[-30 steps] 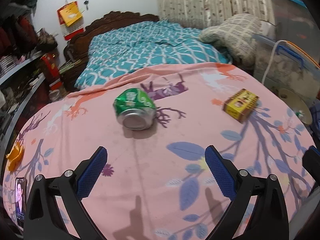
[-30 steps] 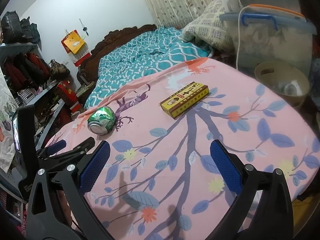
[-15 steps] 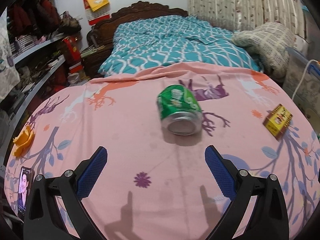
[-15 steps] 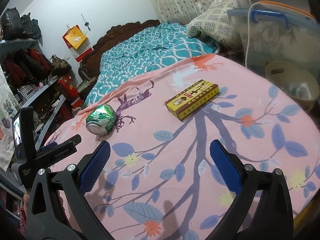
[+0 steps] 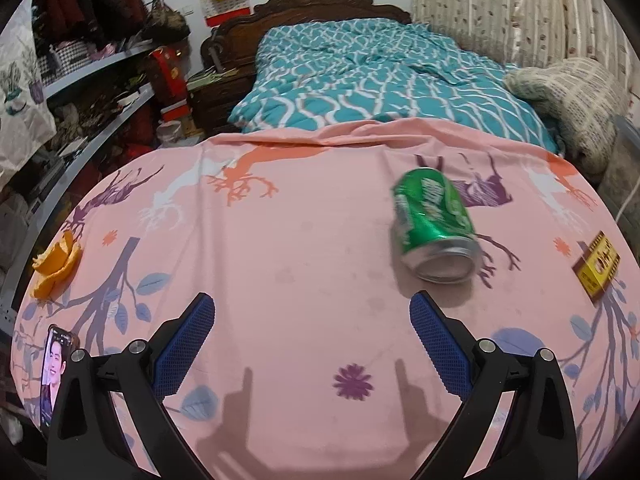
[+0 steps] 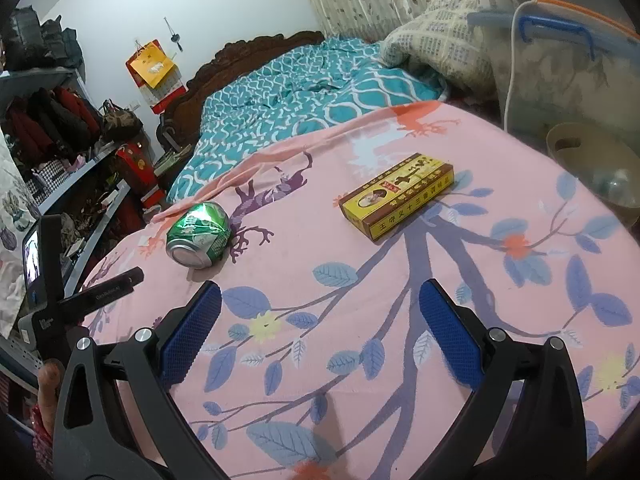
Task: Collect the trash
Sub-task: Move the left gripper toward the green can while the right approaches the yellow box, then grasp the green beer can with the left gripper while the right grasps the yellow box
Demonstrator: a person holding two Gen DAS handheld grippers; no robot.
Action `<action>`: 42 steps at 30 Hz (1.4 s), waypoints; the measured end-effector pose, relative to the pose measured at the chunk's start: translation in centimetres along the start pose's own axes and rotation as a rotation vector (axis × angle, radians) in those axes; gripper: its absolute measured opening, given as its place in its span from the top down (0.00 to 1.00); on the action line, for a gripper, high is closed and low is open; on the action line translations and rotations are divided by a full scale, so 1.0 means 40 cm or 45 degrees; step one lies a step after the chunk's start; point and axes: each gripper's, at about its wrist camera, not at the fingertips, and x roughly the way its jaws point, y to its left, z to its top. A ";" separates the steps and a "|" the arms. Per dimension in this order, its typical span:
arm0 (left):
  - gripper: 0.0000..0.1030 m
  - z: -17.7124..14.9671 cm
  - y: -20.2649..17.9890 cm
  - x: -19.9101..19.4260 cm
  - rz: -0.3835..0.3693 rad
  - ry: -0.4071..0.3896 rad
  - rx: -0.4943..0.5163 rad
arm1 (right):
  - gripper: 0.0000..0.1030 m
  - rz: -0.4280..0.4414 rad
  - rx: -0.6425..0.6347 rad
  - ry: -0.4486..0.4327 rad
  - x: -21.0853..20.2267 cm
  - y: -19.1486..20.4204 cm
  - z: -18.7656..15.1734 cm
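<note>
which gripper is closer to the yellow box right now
Right. The right gripper is open with the yellow box just ahead, slightly right. The left gripper is open farther left, behind the can, the box off to its right.

The left hand-held gripper [image 5: 310,326] is held wide open, and its two fingers with blue pads [image 5: 184,344] are spread far apart and nothing is gripped between them. It is held low and pointed forward. In the right wrist view, this same gripper [image 6: 120,282] is seen from the side at the left edge, with its black body directed to the right.

The right hand-held gripper [image 6: 320,320] is also opened wide, and its blue pads [image 6: 450,330] are set well apart with nothing between them. A small part of the person's hand [image 6: 48,380] can be seen at the lower left edge, behind the black frame.
</note>
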 end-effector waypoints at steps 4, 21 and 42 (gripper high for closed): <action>0.08 0.010 0.029 0.022 0.001 0.042 -0.039 | 0.05 0.004 0.005 0.014 0.015 -0.003 0.000; 0.08 0.084 0.023 0.067 -0.105 0.161 -0.148 | 0.05 0.004 0.040 0.036 0.063 -0.043 0.024; 0.09 0.188 -0.097 0.228 -0.367 0.316 0.003 | 0.05 -0.095 0.267 0.187 0.256 -0.213 0.183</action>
